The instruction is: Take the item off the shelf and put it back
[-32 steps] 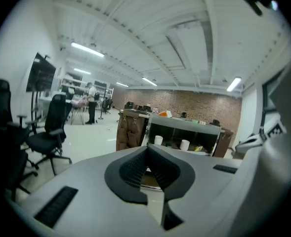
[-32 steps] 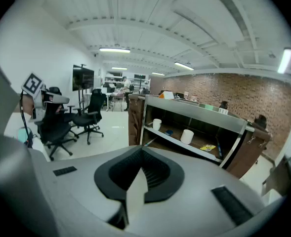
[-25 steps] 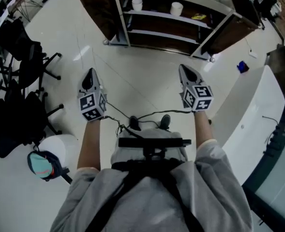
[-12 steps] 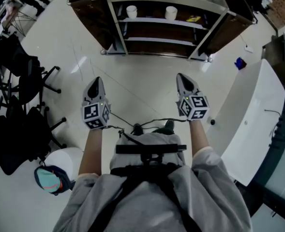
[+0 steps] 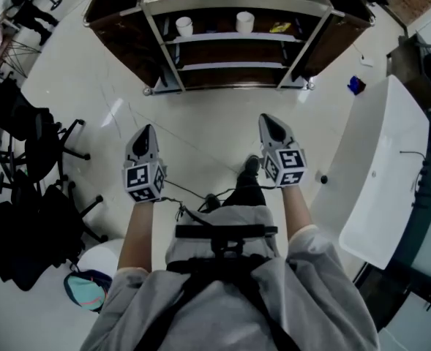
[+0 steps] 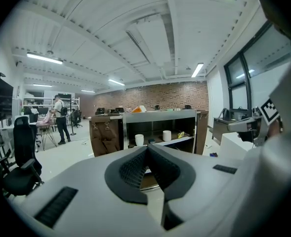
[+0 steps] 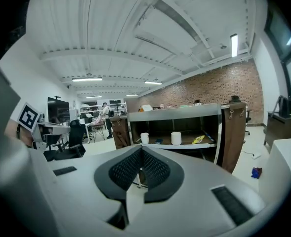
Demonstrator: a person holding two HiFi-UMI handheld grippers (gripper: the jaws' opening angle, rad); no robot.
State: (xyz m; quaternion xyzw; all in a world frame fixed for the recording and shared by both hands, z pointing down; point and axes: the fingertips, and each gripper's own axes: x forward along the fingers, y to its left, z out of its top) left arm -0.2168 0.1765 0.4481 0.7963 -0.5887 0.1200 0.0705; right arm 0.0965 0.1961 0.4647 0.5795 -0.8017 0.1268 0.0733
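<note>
Black office chairs [image 5: 32,159] crowd the left side of the glossy white floor [image 5: 200,115], with a teal and pink bag [image 5: 83,292] lying near them, and a white worktop [image 5: 380,174] runs along the right with a small blue object [image 5: 356,85] on the floor beyond its far end. At the back of the room a person [image 6: 61,120] stands before a brick wall [image 6: 165,95], under long ceiling lights [image 6: 44,59].
</note>
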